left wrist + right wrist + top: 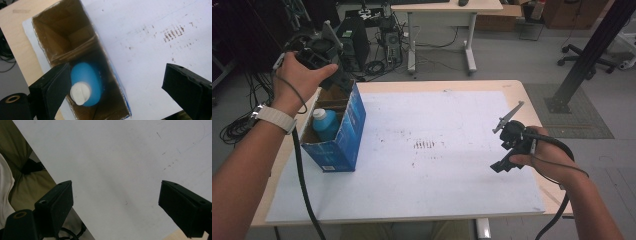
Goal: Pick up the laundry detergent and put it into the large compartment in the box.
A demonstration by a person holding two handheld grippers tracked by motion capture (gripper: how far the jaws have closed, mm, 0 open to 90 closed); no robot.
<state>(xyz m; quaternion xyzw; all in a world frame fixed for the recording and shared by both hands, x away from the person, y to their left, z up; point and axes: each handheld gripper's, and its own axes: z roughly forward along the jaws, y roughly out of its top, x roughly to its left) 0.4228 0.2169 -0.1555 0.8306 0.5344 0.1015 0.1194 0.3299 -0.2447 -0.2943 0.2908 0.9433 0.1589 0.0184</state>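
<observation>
A blue plastic bottle with a white ribbed cap (85,87) stands inside the open blue cardboard box (343,135). The left gripper (112,87) hovers above the box, jaws wide; the right gripper (507,145), well right of the box, is also wide. The bottle looks smooth, rigid, probably light; its neck under the cap seems the best hold.

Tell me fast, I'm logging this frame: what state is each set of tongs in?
Left tongs: open, holding nothing, above the blue bottle in the box.
Right tongs: open, holding nothing, over the white sheet.
</observation>
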